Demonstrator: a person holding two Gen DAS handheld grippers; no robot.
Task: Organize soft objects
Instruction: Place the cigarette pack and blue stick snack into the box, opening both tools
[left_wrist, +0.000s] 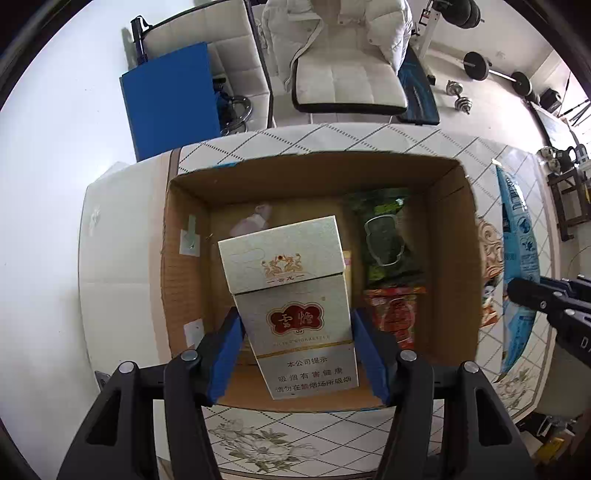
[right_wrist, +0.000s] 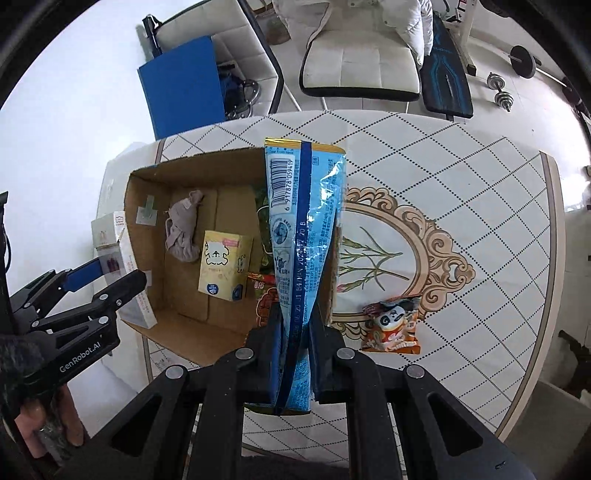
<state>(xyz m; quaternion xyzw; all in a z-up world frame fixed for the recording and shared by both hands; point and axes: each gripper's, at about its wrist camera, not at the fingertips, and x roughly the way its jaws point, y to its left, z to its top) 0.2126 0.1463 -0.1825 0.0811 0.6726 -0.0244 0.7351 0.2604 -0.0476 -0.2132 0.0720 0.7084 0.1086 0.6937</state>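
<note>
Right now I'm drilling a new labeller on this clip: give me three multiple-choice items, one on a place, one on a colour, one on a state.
1. Where is the panda snack bag?
A. in the box
B. on the table, outside the box
C. in the right gripper

2. What colour is the tissue pack in the box?
A. yellow
B. purple
C. black

3. What is the left gripper doing?
A. hanging open
B. shut on nothing
C. shut on the cigarette pack

Key:
1 B, the panda snack bag lies on the table beside the box.
2 A, the tissue pack is yellow.
3 C, the left gripper clamps the cigarette pack.
</note>
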